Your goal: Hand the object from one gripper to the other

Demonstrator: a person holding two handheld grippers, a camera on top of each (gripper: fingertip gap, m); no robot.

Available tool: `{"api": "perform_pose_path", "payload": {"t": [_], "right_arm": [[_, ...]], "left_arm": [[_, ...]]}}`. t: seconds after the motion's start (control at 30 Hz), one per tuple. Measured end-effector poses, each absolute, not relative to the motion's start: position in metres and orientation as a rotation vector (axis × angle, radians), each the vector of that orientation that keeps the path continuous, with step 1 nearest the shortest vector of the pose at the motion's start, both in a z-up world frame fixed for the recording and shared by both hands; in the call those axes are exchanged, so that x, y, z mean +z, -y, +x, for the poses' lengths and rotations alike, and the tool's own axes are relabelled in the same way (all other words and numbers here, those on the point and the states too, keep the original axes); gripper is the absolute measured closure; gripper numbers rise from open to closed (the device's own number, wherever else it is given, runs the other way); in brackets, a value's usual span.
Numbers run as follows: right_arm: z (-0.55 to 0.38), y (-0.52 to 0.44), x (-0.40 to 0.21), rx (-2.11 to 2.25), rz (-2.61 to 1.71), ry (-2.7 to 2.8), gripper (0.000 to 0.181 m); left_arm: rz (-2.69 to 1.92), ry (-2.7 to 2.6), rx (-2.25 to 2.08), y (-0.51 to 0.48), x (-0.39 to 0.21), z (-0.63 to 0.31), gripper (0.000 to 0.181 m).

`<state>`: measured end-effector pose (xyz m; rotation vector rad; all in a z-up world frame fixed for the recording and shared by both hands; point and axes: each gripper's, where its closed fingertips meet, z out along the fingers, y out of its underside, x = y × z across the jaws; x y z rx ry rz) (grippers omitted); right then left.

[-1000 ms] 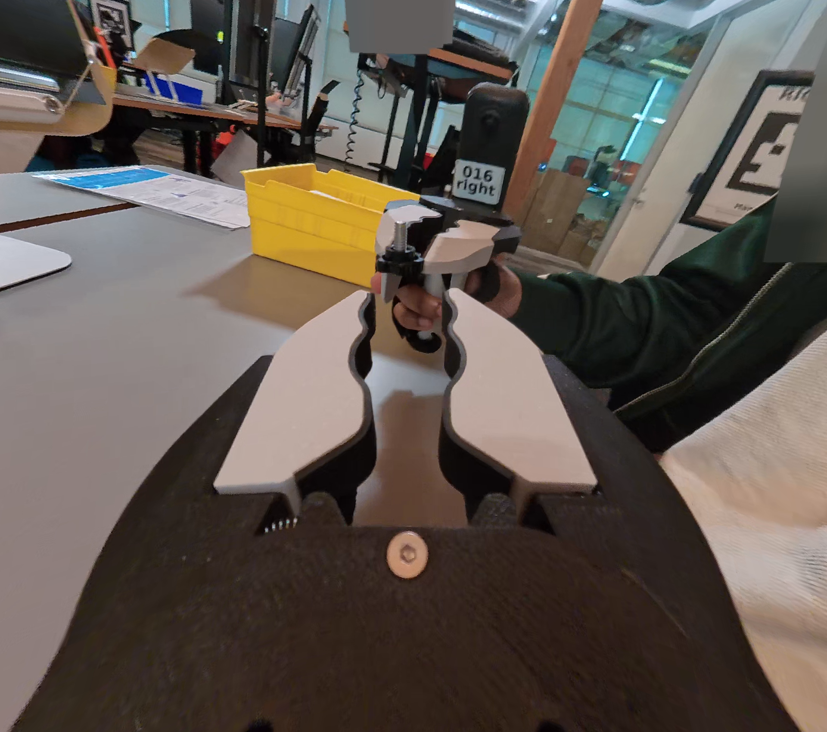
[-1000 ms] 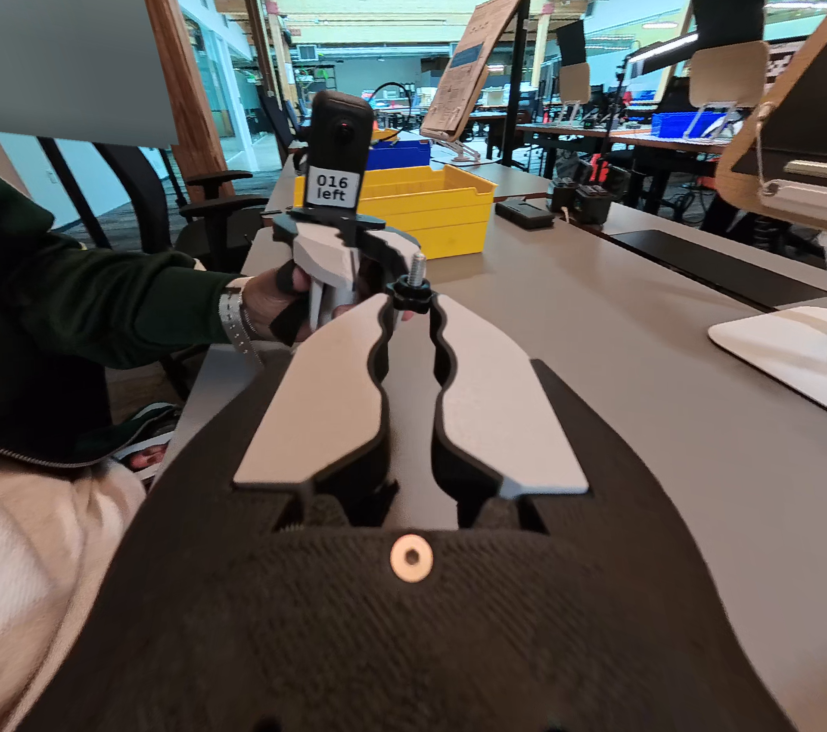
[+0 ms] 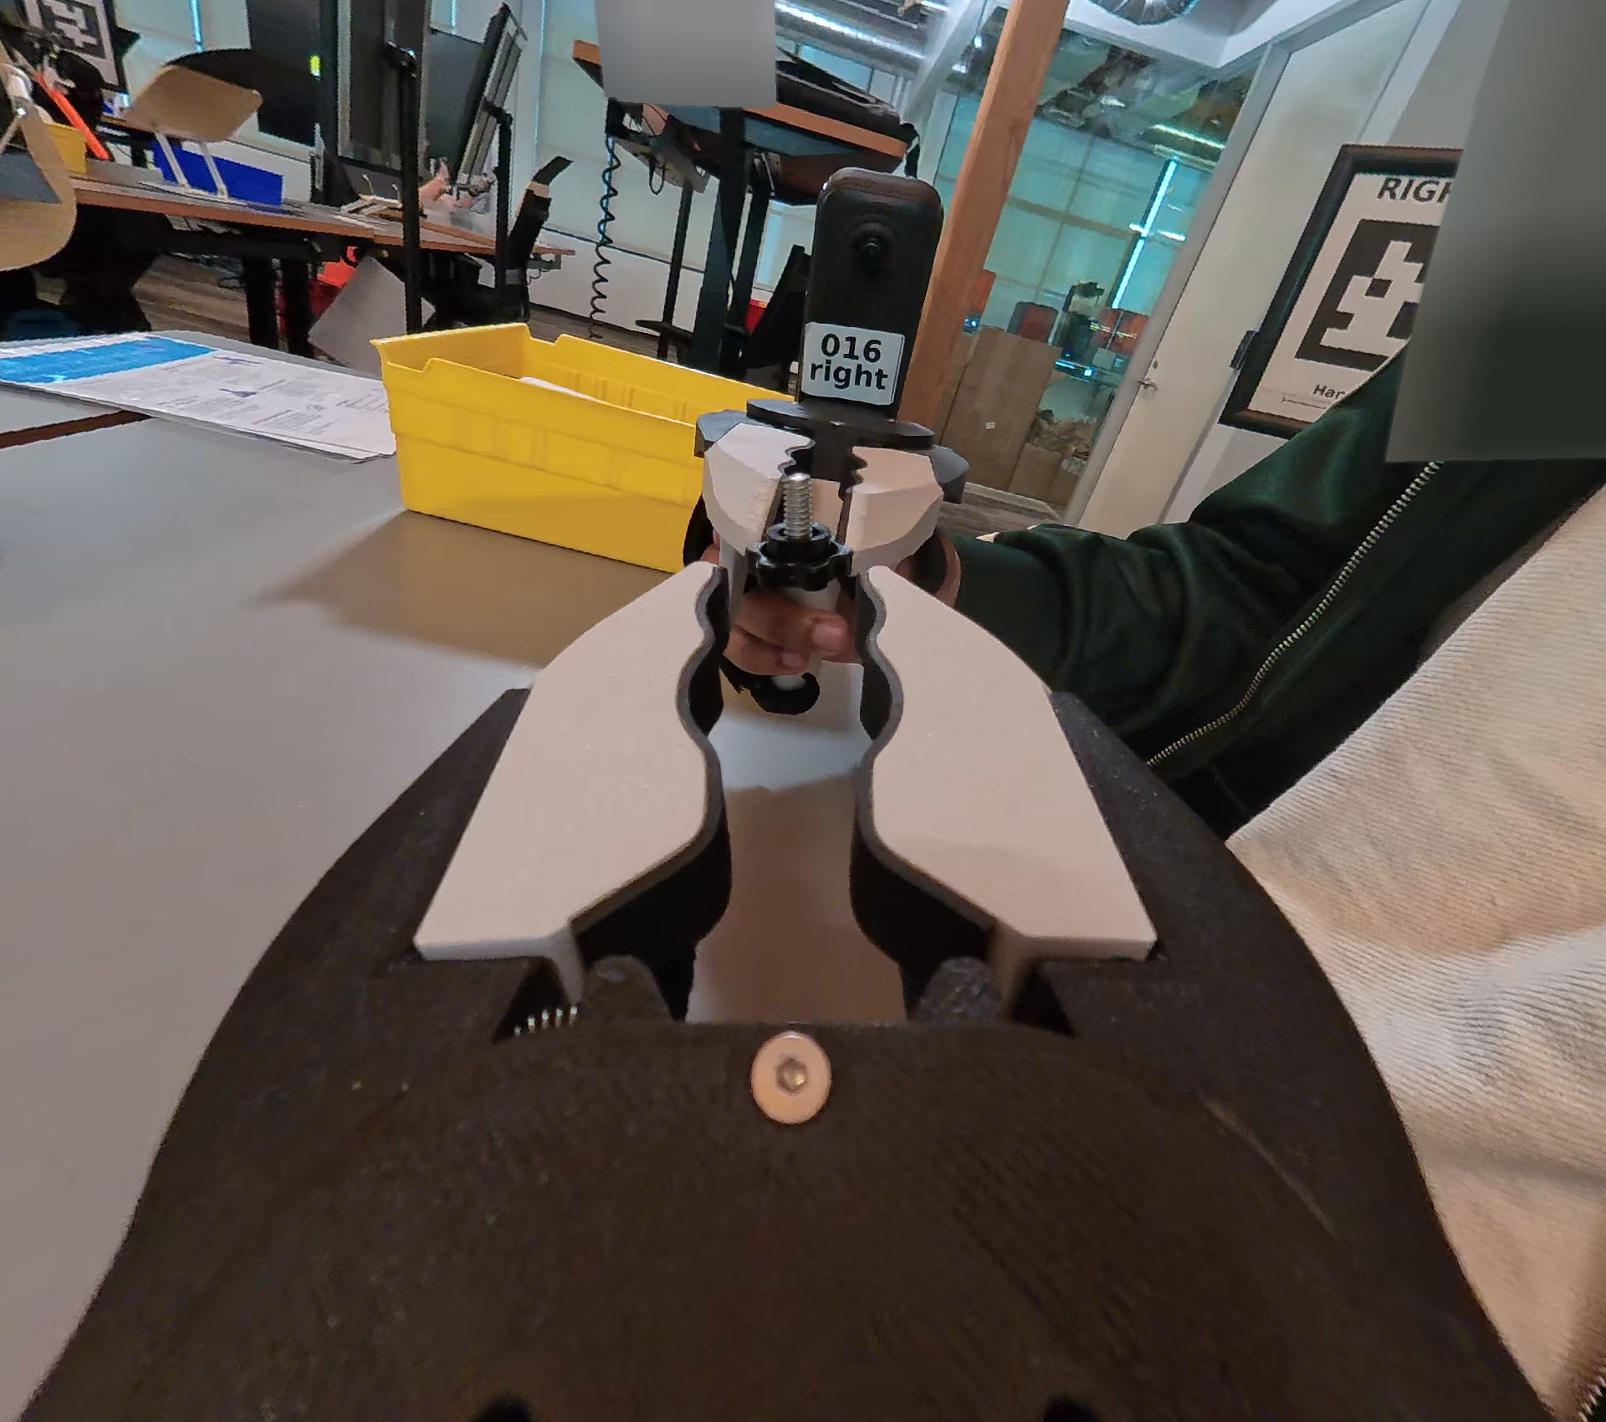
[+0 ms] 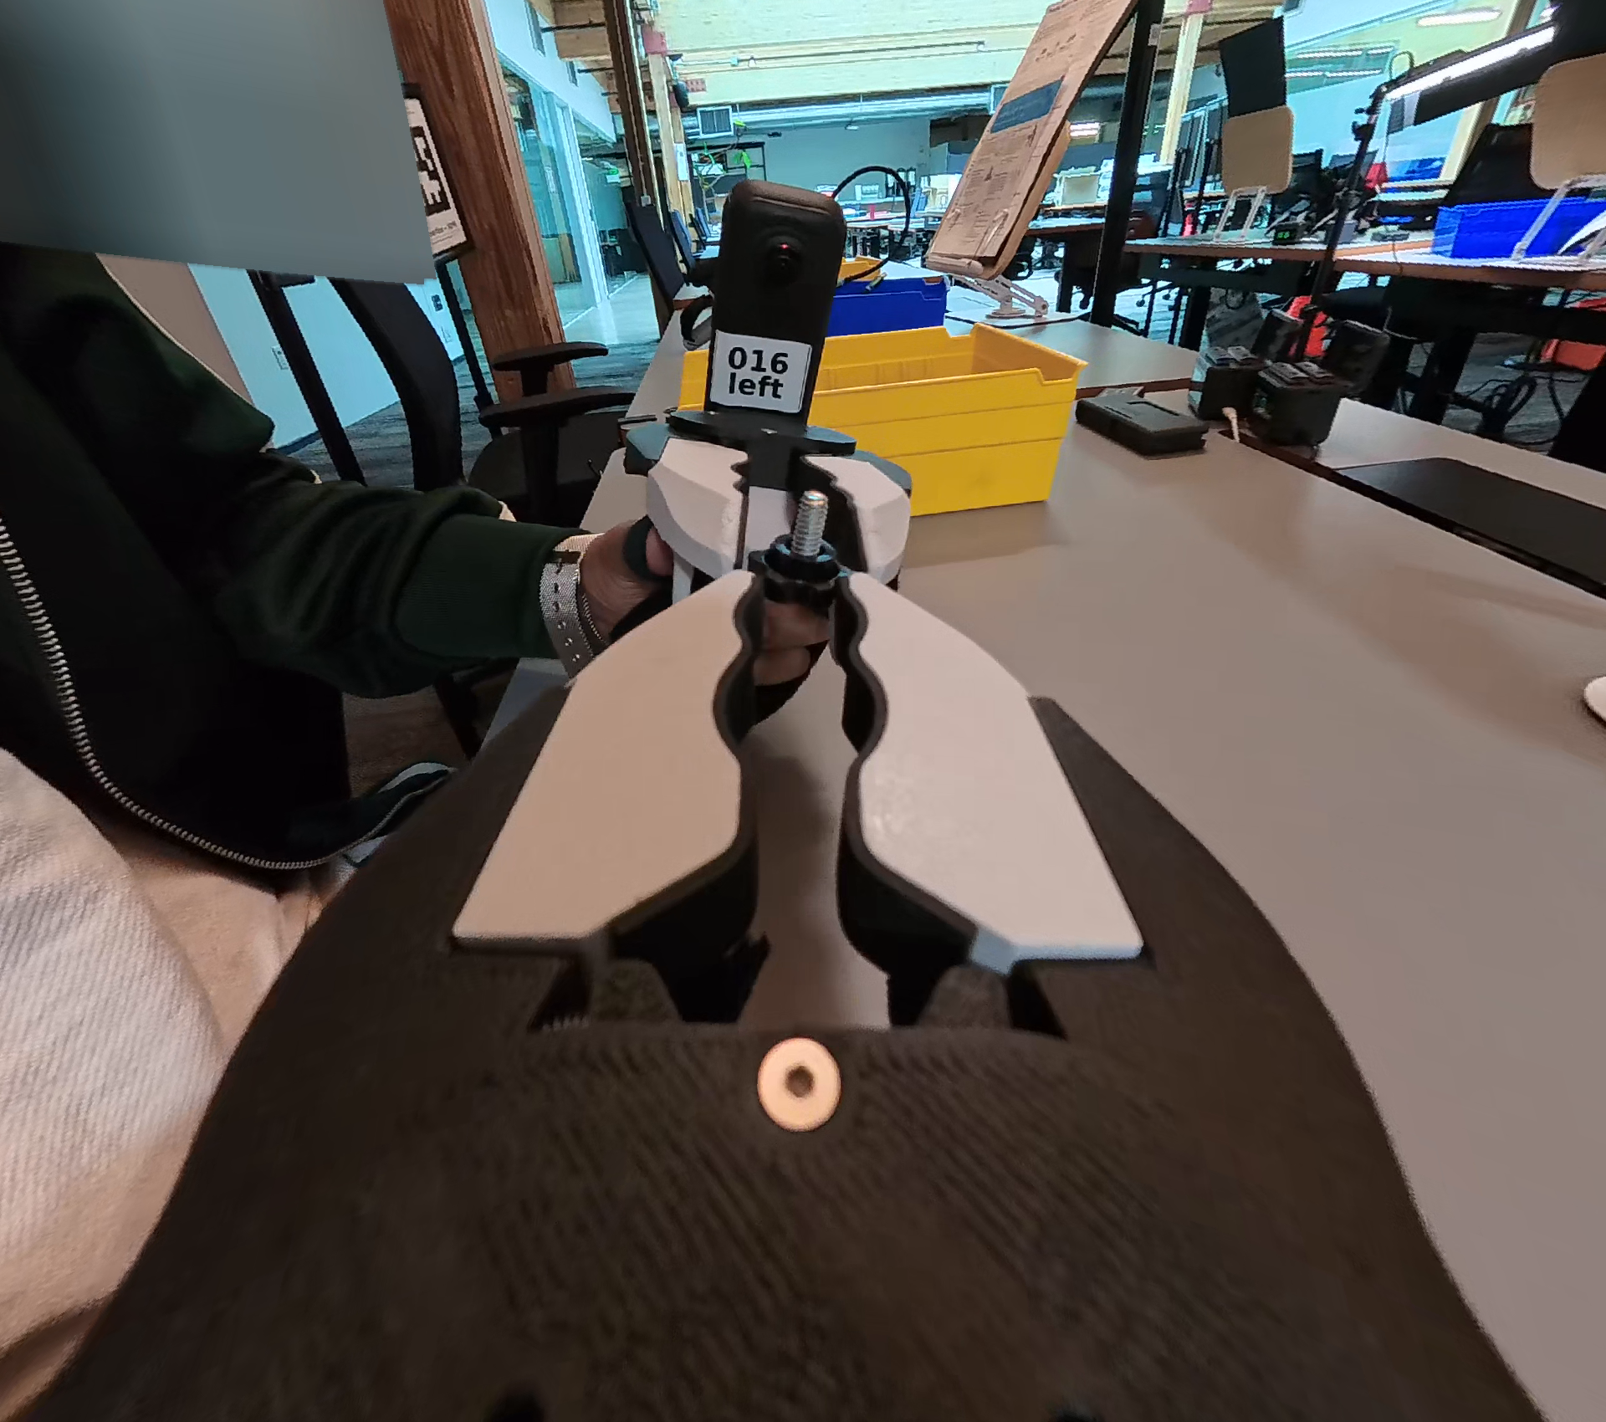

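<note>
The object is a black knob with a threaded silver screw (image 3: 793, 565), standing upright. My right gripper (image 4: 798, 589) is shut on the knob (image 4: 795, 570) at its fingertips. My left gripper (image 3: 793, 585) faces it head on, open, with one fingertip on each side of the knob and a small gap either side. The right gripper shows in the left wrist view (image 3: 804, 511) just behind the knob. The left gripper shows in the right wrist view (image 4: 782, 511) in the same way. Both are held above the grey table (image 3: 217, 685).
A yellow bin (image 3: 539, 442) stands on the table behind the grippers and also shows in the right wrist view (image 4: 956, 424). Printed sheets (image 3: 217, 389) lie at the far left. Black devices (image 4: 1260, 389) sit at the far right. A person's green sleeve (image 3: 1173, 615) is beside the grippers. The tips of both grippers are at nearly the same place.
The two grippers have come together and now face each other squarely. The knob has moved in between my left fingertips. Neither gripper's jaw width has visibly changed.
</note>
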<state>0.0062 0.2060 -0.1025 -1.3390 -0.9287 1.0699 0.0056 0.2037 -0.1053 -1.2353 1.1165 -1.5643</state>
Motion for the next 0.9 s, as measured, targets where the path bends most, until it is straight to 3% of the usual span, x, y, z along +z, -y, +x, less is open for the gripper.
{"api": "perform_pose_path", "payload": {"t": [0.9], "right_arm": [[0.0047,-0.2008,-0.1025,1.132,-1.319,0.946,0.166]], "left_arm": [[-1.228,-1.137,-1.648,-0.1976,-0.1047,0.0043,0.166]]}}
